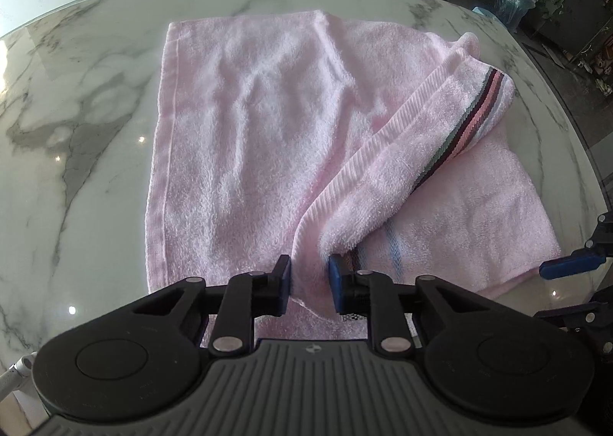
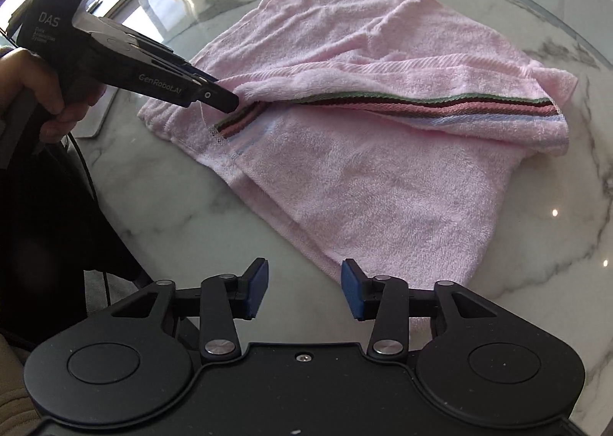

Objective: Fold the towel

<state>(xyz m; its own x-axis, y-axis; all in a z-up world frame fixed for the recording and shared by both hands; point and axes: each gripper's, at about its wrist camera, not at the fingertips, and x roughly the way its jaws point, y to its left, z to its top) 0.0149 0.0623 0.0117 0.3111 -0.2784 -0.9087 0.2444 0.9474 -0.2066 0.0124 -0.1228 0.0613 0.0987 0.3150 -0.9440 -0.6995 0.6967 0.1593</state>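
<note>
A: Your left gripper [image 1: 309, 282] pinches the pink towel [image 1: 245, 137] at the table's [image 1: 76, 99] near edge?

B: Yes. Your right gripper [image 2: 304, 290] hangs half-open, empty, beside the towel's corner; clamp there, then lift evenly.

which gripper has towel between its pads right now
The left gripper: pink towel edge sits pinched between its pads. The right gripper has only bare marble table between its pads.

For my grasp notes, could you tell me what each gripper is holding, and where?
The left gripper pinches the pink towel at its near edge, beside the striped band. The right gripper holds nothing.
</note>
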